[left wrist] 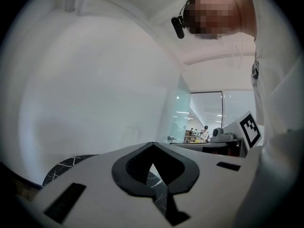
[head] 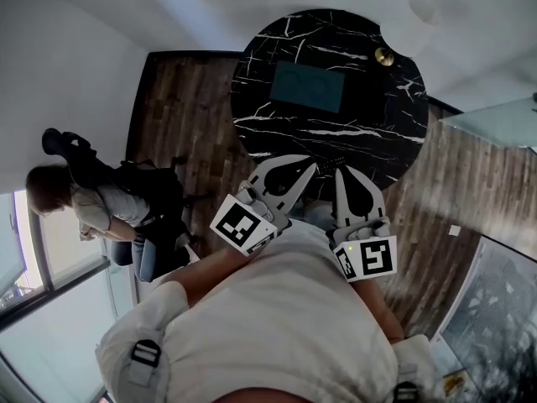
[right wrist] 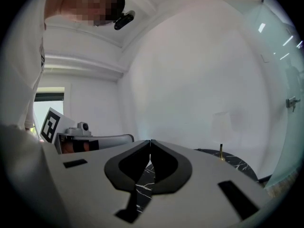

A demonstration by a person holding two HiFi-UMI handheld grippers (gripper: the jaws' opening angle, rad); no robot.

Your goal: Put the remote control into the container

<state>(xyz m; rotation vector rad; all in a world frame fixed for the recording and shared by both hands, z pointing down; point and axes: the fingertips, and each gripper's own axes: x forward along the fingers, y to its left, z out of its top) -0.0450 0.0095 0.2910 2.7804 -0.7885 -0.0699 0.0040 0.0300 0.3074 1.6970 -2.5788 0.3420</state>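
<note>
Your left gripper (head: 312,166) has its jaws shut tight, with nothing in them. The remote control (head: 331,163) lies at the near edge of the black table (head: 394,133), just between the two gripper tips, and the container (head: 306,86) sits farther back. Your right gripper (head: 342,172) is closed and empty too.

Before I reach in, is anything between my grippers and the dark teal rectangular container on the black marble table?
Nothing visible. Bare black marble table separates the left gripper and right gripper from the dark teal rectangular container; the small brass object sits aside by the right rim.
</note>
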